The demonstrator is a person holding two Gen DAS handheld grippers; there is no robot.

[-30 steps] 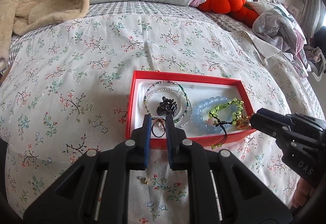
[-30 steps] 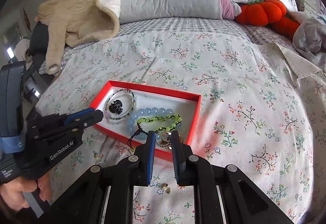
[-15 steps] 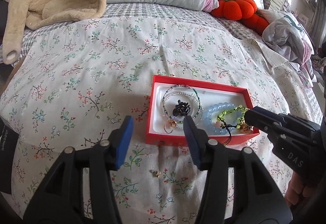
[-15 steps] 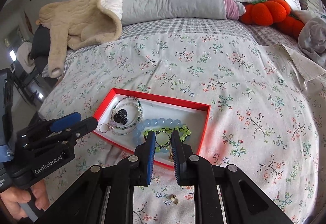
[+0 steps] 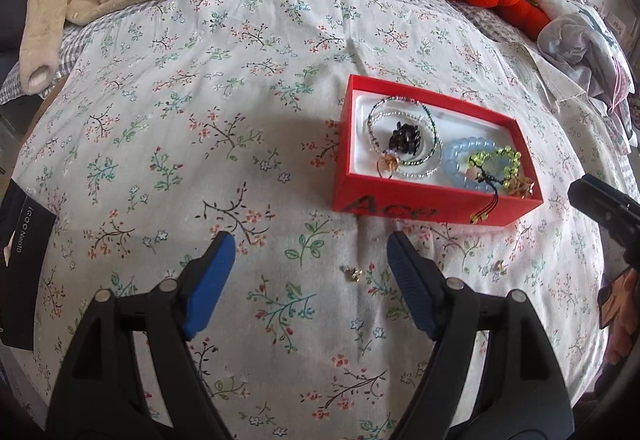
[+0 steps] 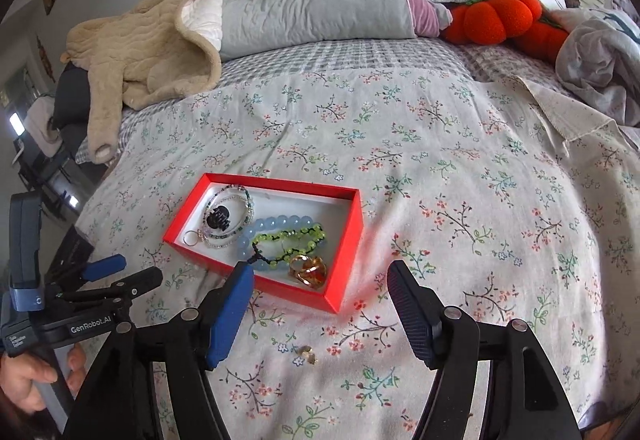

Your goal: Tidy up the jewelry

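Both grippers are hanging over the floral bedspread [image 5: 168,128] with nothing in them. The left gripper [image 5: 310,272] is sitting at the bottom of its own frame with its blue pads spread wide, and the right gripper [image 6: 320,304] is doing the same thing in its view, fingers way apart and empty.

The red box [image 5: 424,206] is lying right of center in the left view, and left of center in the right view. Inside it: beaded strand loops [image 5: 400,136] sitting around a dark hair claw [image 5: 405,138], a small ring [image 5: 387,162] just below those, a pale blue bead bracelet [image 5: 454,156] with a green bead bracelet [image 5: 496,162] lying on top of it, and an amber ring [image 6: 308,270] in the near corner. The green one's black cord is dangling over the front wall of the box.

Two tiny gold earrings are lying loose on the spread outside the box: one [image 5: 353,273] between the left gripper's pads, another [image 5: 499,265] further right, below the box. The right view is showing one small gold piece [image 6: 307,353] between its fingers too.
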